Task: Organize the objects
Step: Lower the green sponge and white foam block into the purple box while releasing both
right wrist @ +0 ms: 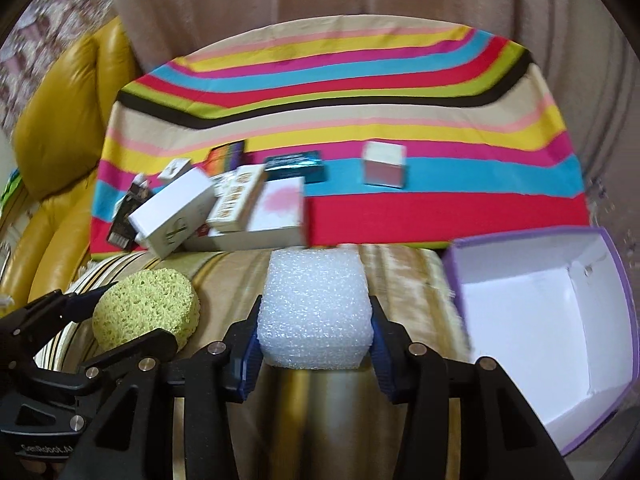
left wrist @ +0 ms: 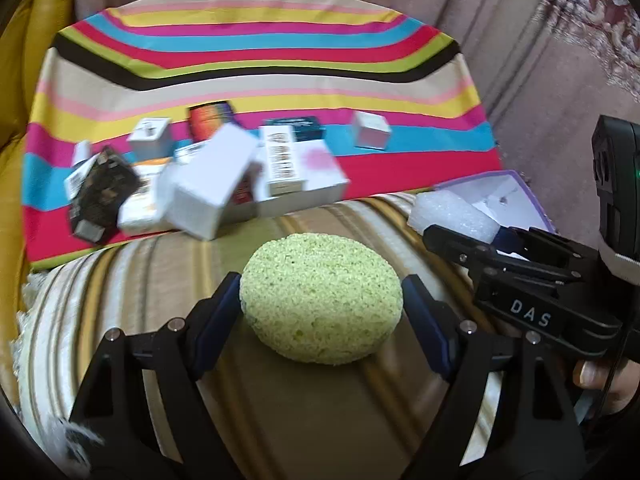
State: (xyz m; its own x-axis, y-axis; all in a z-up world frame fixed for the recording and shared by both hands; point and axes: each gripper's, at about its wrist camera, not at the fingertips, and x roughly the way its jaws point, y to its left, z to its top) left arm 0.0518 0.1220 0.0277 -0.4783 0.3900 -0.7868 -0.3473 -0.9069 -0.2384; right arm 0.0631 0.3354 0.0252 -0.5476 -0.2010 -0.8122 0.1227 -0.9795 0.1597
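Right gripper (right wrist: 316, 330) is clamped on the white foam block (right wrist: 316, 312), both blue pads pressed against its sides, just left of the open purple box (right wrist: 616, 280). Left gripper (left wrist: 322, 304) straddles the round green sponge (left wrist: 322, 298) with jaws wide; the pads stand at the sponge's flanks, and I cannot tell whether they press (no visible dent). Sponge rests on the striped beige cushion (left wrist: 140, 272).

Risks, as judged from here:
- Foam is soft and its sides already bow between the pads; a harder squeeze could deform it, a looser one could let it rotate or slip on the way to the box.
- Box is light card sitting on soft fabric; a nudge from the block or a finger could tip or push it off the edge.
- Sponge grip is unconfirmed: lifting before the pads bite would leave it behind or roll it.
- Both grippers work near each other (right one visible in the left wrist view), so a crossing move could collide.
- Heap of small cartons (left wrist: 212, 192) behind is loosely stacked on the striped cloth (left wrist: 256, 52); a bump could topple it.
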